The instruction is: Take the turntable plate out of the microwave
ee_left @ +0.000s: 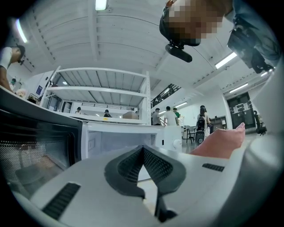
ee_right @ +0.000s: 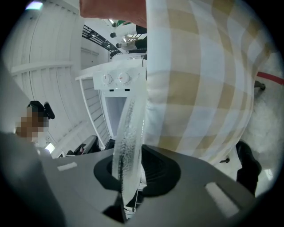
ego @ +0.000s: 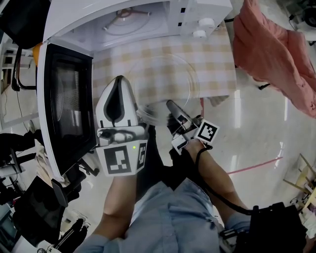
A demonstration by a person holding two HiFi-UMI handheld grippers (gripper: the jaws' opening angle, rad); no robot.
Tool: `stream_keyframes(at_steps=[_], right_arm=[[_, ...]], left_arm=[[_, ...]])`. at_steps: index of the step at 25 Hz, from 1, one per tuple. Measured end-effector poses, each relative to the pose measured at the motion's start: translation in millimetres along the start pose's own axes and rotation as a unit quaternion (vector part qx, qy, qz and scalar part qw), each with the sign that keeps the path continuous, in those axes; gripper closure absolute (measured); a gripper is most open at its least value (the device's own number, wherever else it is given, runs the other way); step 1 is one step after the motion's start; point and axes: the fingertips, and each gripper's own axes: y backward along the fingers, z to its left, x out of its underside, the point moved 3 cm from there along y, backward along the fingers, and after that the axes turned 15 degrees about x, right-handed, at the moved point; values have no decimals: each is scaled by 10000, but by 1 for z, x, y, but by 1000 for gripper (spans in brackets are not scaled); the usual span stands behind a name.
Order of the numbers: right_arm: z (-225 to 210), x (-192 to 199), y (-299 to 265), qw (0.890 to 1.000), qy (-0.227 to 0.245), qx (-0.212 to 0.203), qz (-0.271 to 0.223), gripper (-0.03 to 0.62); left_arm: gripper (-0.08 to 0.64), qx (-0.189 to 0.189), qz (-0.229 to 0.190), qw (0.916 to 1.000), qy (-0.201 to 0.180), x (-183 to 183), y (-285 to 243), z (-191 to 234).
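The clear glass turntable plate [ego: 165,84] lies flat over the checked table [ego: 217,64], in front of the open microwave [ego: 148,24], with its near rim past the table's front edge. My right gripper [ego: 170,105] is shut on that near rim. In the right gripper view the plate [ee_right: 128,133] stands edge-on between the jaws of the right gripper [ee_right: 133,170]. Left of the plate, my left gripper [ego: 120,81] is level and shut on nothing; in its own view, the left gripper [ee_left: 143,150] faces the empty microwave cavity [ee_left: 115,142].
The microwave door [ego: 66,108] hangs open at the left, close beside the left gripper. The roller ring [ego: 129,15] sits inside the cavity. A pink cloth [ego: 276,59] is draped at the right. Several people stand far off in the left gripper view.
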Motion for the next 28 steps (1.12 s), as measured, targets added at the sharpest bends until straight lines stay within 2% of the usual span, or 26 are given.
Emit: stream_keyframes(at_steps=[5,28], right_arm=[[0,0,0,9998,107,-129,49,543],[2,1,0,9997,242,34,98,543]], left_arm=[[555,53,39,10000,-4,2,-3,-5],[555,101,60,9999,-45,0,-15,-4]])
